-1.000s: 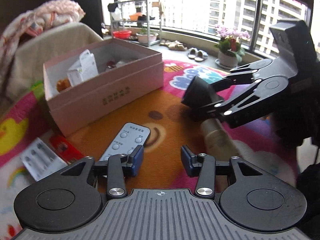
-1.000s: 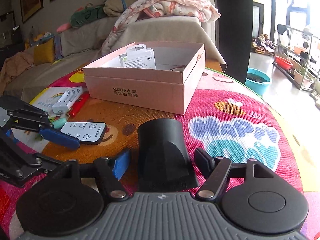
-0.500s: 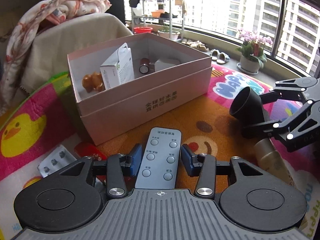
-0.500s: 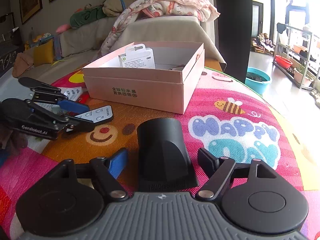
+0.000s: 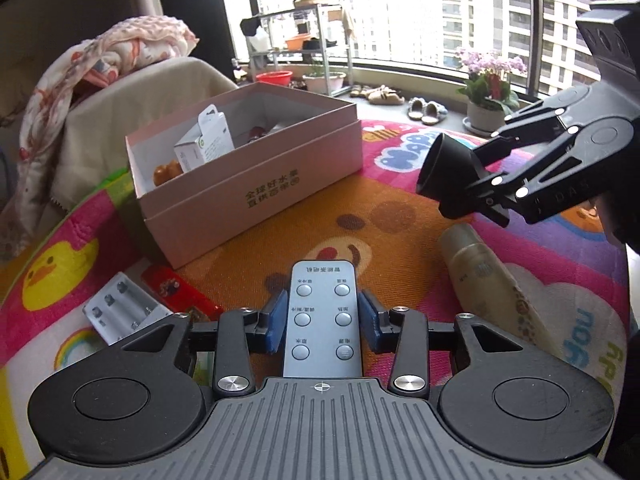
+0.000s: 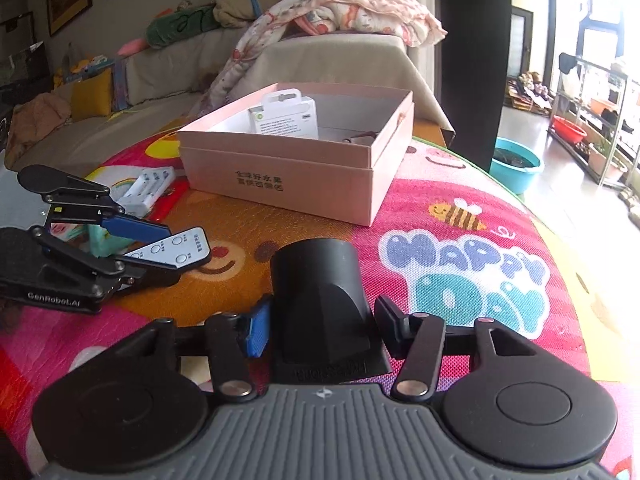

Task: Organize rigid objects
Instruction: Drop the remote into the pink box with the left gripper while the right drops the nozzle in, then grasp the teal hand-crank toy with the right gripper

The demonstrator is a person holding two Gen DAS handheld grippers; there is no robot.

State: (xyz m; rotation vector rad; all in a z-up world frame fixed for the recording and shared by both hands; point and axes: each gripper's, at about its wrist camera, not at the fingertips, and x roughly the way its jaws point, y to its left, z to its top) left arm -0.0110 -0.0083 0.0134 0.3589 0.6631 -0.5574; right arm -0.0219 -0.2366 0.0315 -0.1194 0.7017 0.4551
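Note:
My left gripper (image 5: 322, 322) is shut on a grey remote control (image 5: 323, 316) and holds it just above the mat; it also shows in the right wrist view (image 6: 176, 252). My right gripper (image 6: 320, 326) is shut on a black nozzle (image 6: 320, 304), lifted off the mat, and shows in the left wrist view (image 5: 448, 176). An open pink box (image 5: 256, 184) stands ahead of both grippers; it holds a white carton (image 5: 204, 142), a brown toy (image 5: 166, 172) and other small items.
A beige bottle (image 5: 484, 276) lies on the colourful mat under my right gripper. A white battery pack (image 5: 120, 312) and a red packet (image 5: 180, 296) lie left of the remote. A sofa with a blanket (image 6: 340, 12) stands behind the box.
My left gripper has closed on the remote and lifted it slightly. My right gripper has risen with the nozzle and moved toward the box.

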